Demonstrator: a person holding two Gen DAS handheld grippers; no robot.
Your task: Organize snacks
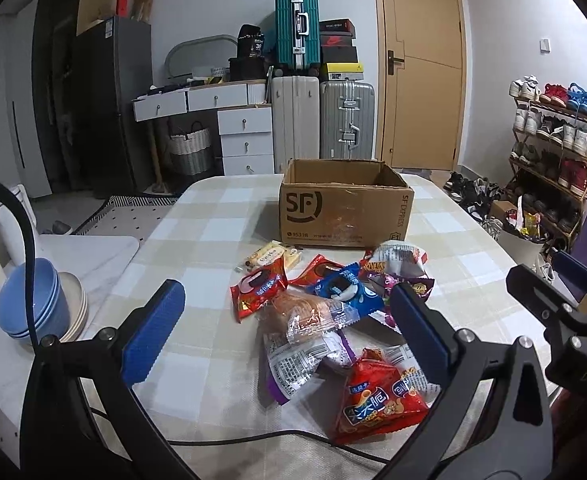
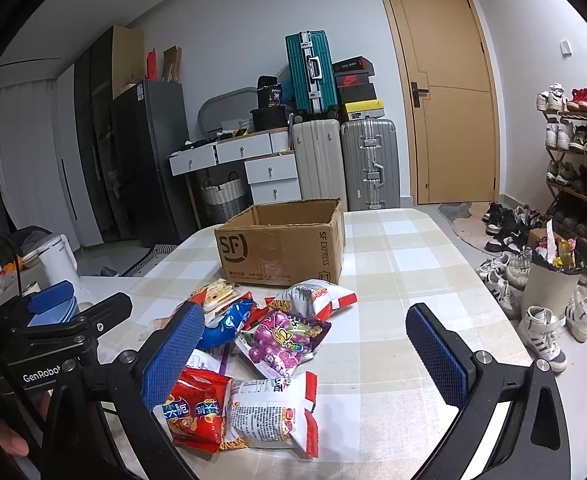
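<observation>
While snack packets lie heaped on the checked tabletop, open cardboard box behind them, left hand-held gripper spread wide, right hand-held gripper wide too, both empty.

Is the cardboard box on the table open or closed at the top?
Open. The cardboard box stands upright, and the right wrist view shows its inner walls; the bottom stays hidden.

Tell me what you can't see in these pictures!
- Bottom of the box: both views, its front wall hides it, so I cannot tell if it holds snacks.
- Blue packet: right wrist view, the right gripper finger covers part of it.
- Red packet: left wrist view, the left gripper finger hides one corner.
- Small print on the white packet: too tiny to read.
</observation>
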